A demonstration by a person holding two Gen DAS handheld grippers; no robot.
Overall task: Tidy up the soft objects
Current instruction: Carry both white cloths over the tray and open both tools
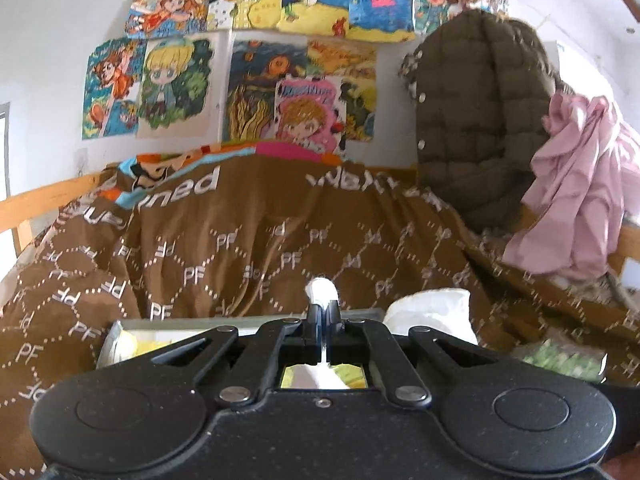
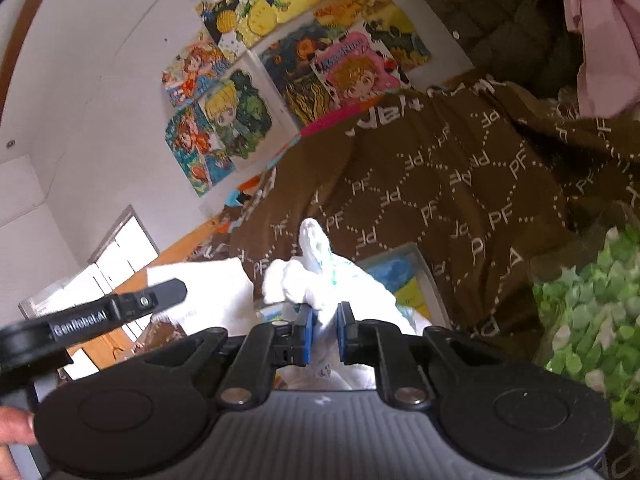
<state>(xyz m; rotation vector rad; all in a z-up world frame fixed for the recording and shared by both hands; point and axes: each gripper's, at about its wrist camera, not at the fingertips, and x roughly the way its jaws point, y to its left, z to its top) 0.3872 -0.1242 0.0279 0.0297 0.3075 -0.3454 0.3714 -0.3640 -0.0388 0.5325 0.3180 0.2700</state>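
Grippers both pinch one crumpled white soft cloth (image 2: 320,280) above a brown quilt patterned with white "PF" letters (image 1: 248,248): the left gripper (image 1: 322,312) is clamped fully together on a small corner, the right gripper (image 2: 323,320) nips a thicker bunch between blue pads. A shallow grey tray (image 2: 428,280) lies just beneath.
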